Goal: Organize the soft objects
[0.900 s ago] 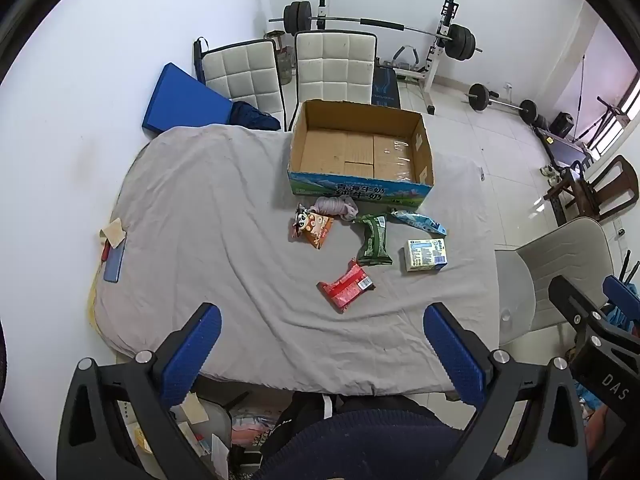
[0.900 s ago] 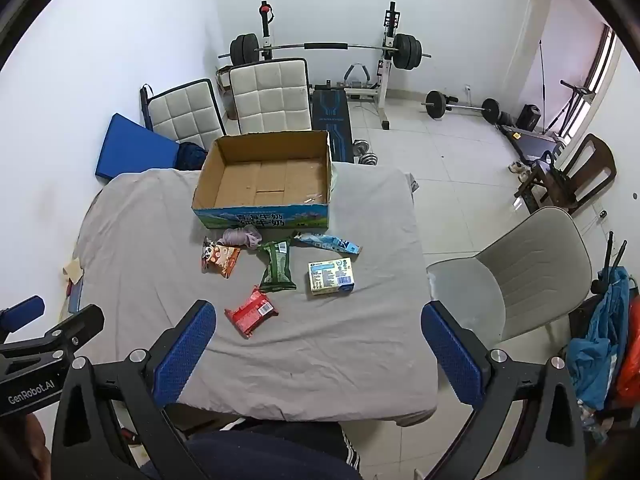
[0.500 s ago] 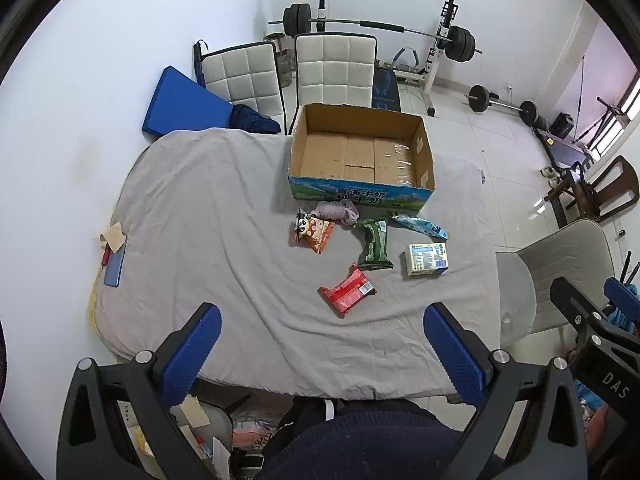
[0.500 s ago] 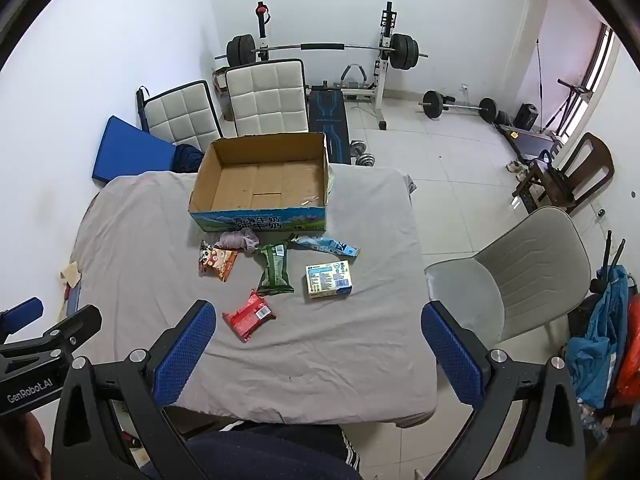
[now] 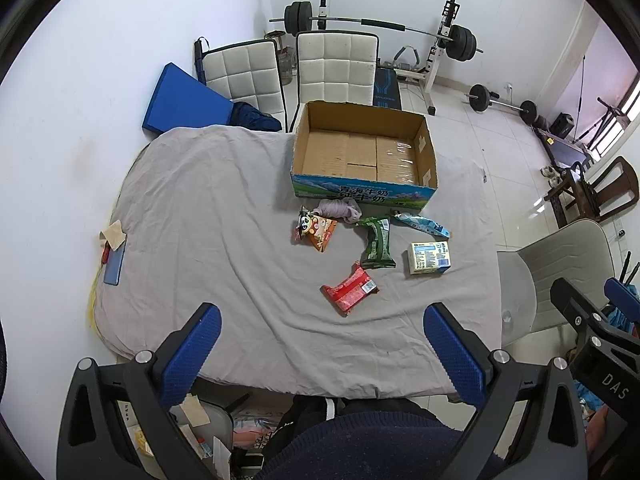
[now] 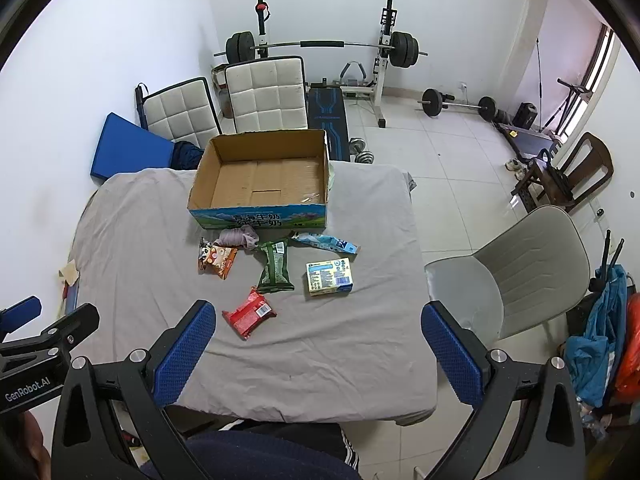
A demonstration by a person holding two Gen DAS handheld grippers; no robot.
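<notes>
An open, empty cardboard box (image 5: pixel 362 152) (image 6: pixel 262 178) stands at the far side of a table under a grey cloth (image 5: pixel 208 216) (image 6: pixel 132 240). In front of it lie a red packet (image 5: pixel 350 288) (image 6: pixel 250 312), a green packet (image 5: pixel 377 242) (image 6: pixel 275 267), an orange panda snack bag (image 5: pixel 314 230) (image 6: pixel 217 258), a pale purple cloth (image 5: pixel 340 208) (image 6: pixel 240 237), a light blue packet (image 5: pixel 420 224) (image 6: pixel 325 242) and a small yellow-blue box (image 5: pixel 429 257) (image 6: pixel 329 276). My left gripper (image 5: pixel 322 344) and right gripper (image 6: pixel 316 340) are open and empty, held high above the table's near edge.
A phone and a paper scrap (image 5: pixel 113 256) lie at the table's left edge. Two white chairs (image 5: pixel 336 68) and a blue mat (image 5: pixel 186 100) stand behind the table, a grey chair (image 6: pixel 516 264) to its right. Barbell rack (image 6: pixel 320 46) at the back wall.
Both grippers have drifted slightly, so the table and objects sit a little differently in view. Nothing on the table has moved; both grippers stay open.
</notes>
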